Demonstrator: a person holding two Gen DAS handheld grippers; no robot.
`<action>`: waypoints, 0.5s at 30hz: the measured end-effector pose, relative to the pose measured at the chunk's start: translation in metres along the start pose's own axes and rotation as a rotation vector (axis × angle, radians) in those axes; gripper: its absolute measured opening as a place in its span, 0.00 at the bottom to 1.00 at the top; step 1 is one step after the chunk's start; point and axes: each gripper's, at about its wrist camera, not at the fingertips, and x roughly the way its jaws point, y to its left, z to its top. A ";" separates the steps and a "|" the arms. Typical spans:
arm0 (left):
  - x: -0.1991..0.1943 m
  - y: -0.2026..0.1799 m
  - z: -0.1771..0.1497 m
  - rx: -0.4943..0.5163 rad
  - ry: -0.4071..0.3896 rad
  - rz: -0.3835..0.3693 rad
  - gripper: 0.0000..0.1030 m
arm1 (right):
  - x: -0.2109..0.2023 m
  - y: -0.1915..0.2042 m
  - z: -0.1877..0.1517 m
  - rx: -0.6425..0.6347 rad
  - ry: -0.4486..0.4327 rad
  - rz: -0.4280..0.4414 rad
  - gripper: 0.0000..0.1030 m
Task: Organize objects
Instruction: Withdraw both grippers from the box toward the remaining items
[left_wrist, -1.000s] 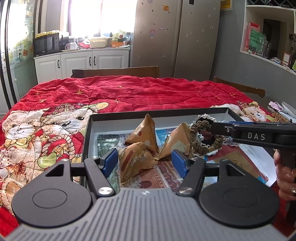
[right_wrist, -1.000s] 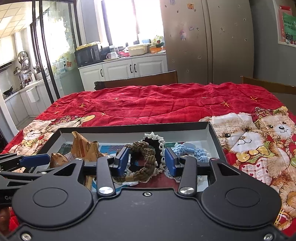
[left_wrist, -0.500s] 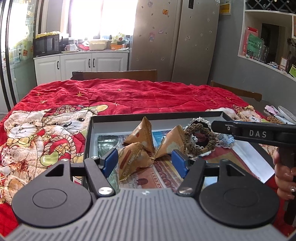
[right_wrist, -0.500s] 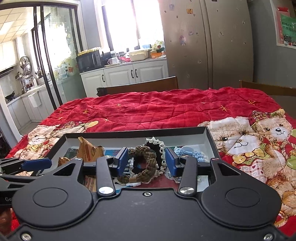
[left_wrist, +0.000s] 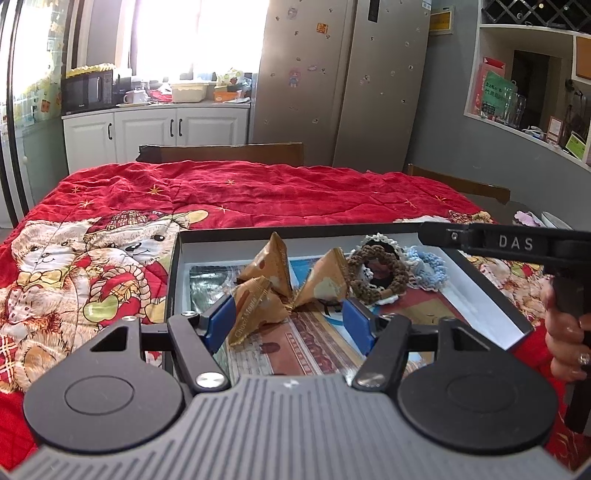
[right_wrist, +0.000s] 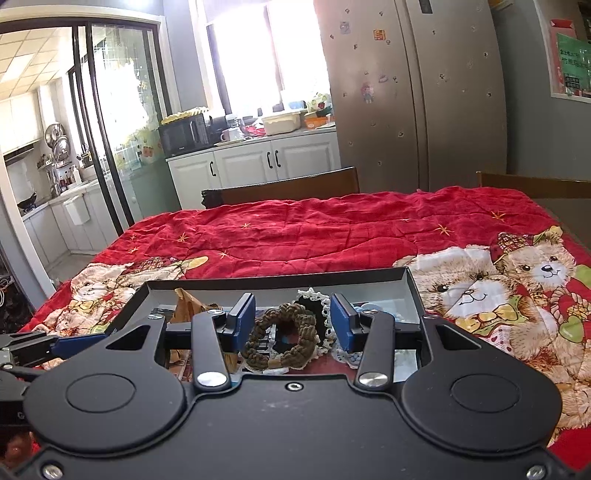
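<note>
A shallow black box (left_wrist: 176, 266) lies on the red bear quilt. In it lie three tan triangular snack packets (left_wrist: 269, 264), a brown braided hair tie (left_wrist: 376, 271), a white lace one with a black middle and a pale blue one (left_wrist: 428, 260). My left gripper (left_wrist: 290, 321) is open above the box's near side, with the nearest packet (left_wrist: 255, 310) between its blue pads. My right gripper (right_wrist: 293, 321) is open above the brown hair tie (right_wrist: 284, 339), apart from it; the black box (right_wrist: 412, 284) lies under it. The right gripper's body also shows in the left wrist view (left_wrist: 517, 242).
The red quilt (left_wrist: 258, 192) covers the table beyond the box. Wooden chair backs (left_wrist: 221, 151) stand at the far edge. Kitchen cabinets, a fridge and a wall shelf lie behind. A person's hand (left_wrist: 565, 343) holds the right gripper's handle.
Both grippers have lifted and drawn back a little from the box. The brown hair tie lies lower in the right wrist view. Both stay open.
</note>
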 end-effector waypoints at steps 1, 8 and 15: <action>-0.002 -0.001 -0.001 0.003 -0.001 -0.001 0.74 | -0.002 0.000 0.000 0.000 -0.001 0.002 0.42; -0.016 -0.005 -0.001 0.019 -0.016 -0.014 0.74 | -0.016 0.006 -0.002 -0.020 -0.008 0.017 0.42; -0.029 -0.009 -0.001 0.025 -0.028 -0.026 0.74 | -0.034 0.013 -0.004 -0.037 -0.022 0.041 0.43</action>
